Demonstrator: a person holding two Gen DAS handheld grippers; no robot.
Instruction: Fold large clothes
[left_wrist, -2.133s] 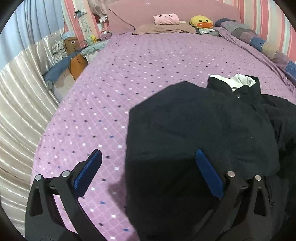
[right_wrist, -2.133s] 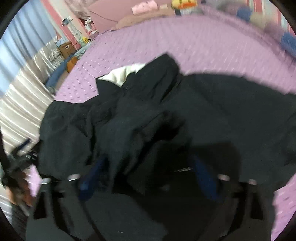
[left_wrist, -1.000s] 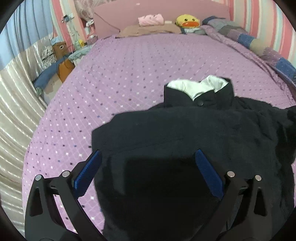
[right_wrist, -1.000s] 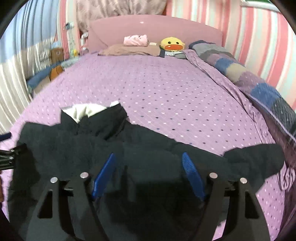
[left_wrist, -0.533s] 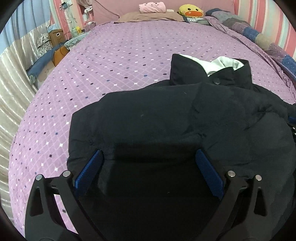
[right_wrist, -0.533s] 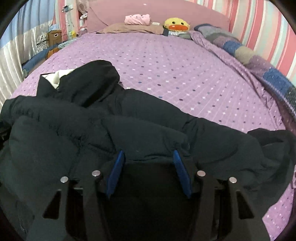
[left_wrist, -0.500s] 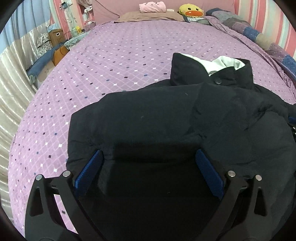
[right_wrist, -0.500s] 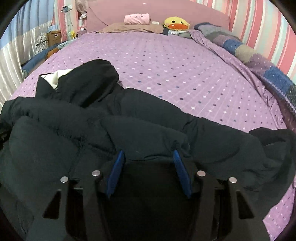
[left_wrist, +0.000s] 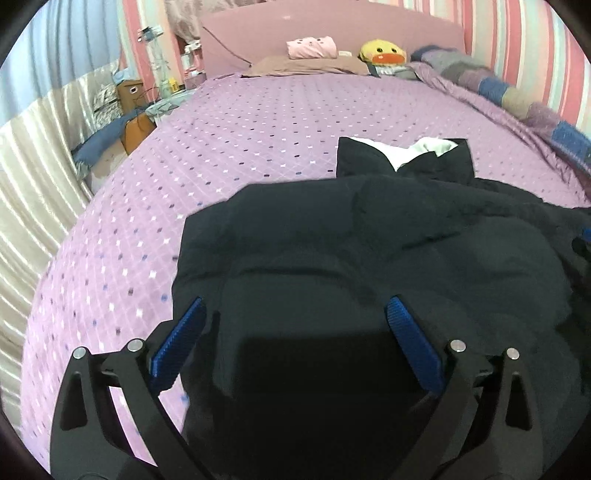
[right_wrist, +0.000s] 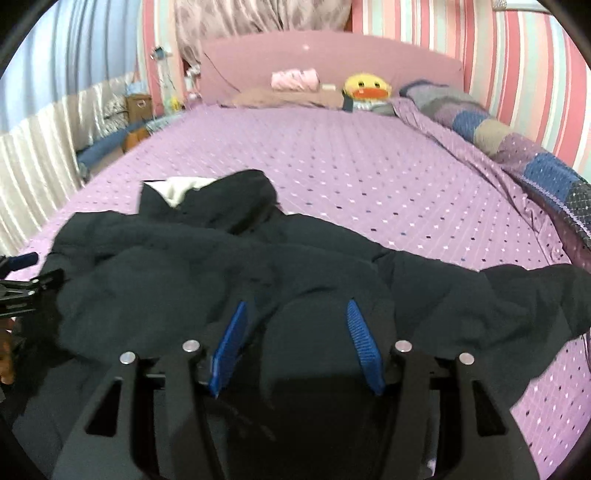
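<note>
Two claws, left claw (left_wrist: 295, 343) spread wide, right claw (right_wrist: 295, 343) half-closed around a puffy fold, spread the padded black jacket (left_wrist: 388, 258) on the purple dotted bed (left_wrist: 295, 122); next, smoothing sleeves flat.

The black jacket (left_wrist: 388, 258) runs past the lower edge in both views, its hem hidden behind the gripper frames. Whether the right gripper (right_wrist: 295, 343) pinches fabric is unclear.
</note>
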